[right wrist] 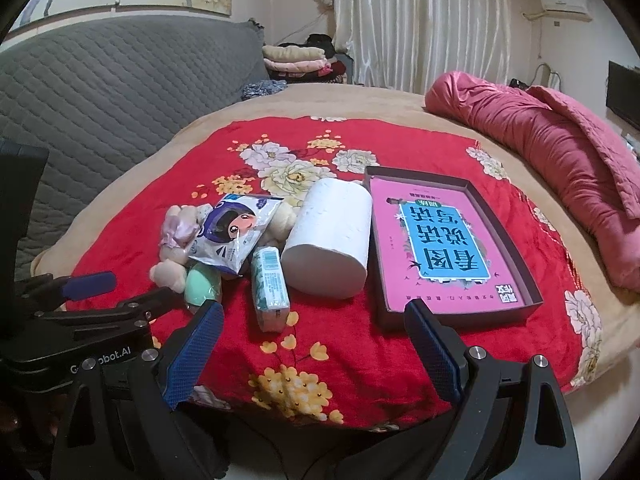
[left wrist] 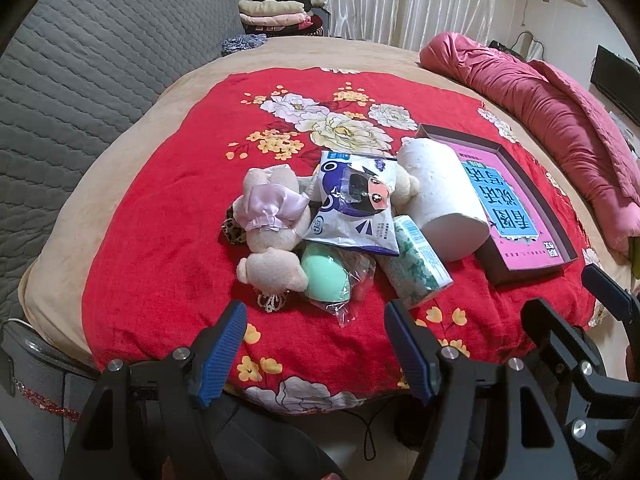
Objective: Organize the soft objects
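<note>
A heap of soft things lies on the red flowered cloth [left wrist: 160, 208]: a beige plush toy [left wrist: 272, 224] with a pink ribbon, a white-and-blue pouch [left wrist: 356, 208], a green sponge egg [left wrist: 324, 276] in clear wrap, a tissue pack [left wrist: 416, 264] and a white paper roll [left wrist: 440, 200]. A shallow brown box [left wrist: 520, 268] with a pink book stands to their right. My left gripper [left wrist: 314, 320] is open and empty, just in front of the green egg. My right gripper [right wrist: 314, 324] is open and empty, before the tissue pack [right wrist: 270, 288] and the box [right wrist: 452, 236].
The cloth lies on a beige bed [right wrist: 400, 108]. A rolled pink quilt [right wrist: 560, 152] lies at the right, a grey quilted headboard [right wrist: 120, 76] at the left. Folded clothes [right wrist: 296, 58] are stacked at the back by white curtains.
</note>
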Motion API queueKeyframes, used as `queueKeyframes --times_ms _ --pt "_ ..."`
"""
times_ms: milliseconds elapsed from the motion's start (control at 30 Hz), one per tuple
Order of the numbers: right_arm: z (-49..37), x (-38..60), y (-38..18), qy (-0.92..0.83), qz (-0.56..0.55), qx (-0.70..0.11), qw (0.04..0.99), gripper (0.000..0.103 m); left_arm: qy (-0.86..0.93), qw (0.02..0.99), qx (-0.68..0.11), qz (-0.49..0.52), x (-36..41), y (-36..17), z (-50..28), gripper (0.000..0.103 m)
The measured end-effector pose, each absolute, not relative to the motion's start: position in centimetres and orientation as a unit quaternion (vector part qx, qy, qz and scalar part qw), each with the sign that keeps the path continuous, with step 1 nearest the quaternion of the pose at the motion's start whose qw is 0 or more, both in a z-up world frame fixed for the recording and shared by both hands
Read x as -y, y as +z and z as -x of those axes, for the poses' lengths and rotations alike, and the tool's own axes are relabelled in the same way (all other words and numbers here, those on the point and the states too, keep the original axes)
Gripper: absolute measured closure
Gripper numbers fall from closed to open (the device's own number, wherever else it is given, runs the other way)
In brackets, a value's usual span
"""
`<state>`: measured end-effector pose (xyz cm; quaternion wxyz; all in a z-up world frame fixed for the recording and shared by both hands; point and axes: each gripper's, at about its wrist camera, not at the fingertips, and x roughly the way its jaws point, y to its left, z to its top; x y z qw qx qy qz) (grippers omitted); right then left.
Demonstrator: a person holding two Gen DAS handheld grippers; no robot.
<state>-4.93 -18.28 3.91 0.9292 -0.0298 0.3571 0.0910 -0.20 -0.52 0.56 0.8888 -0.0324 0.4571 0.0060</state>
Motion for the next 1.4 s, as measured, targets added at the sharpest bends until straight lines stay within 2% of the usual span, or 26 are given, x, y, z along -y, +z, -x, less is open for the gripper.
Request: queueKeyframes --times_ms 1033,1400 --pt "4.9 17.8 3.5 0.097 0.037 -0.361 0.927 0.011 0.005 0.889 -0.457 0.037 0.7 0.4 0.5 0.033" --pt "4.2 16.7 2.5 0.113 0.047 -0.366 0.923 0.011 0.007 0.884 -0.458 0.091 -2.2 0.1 0.3 0.033"
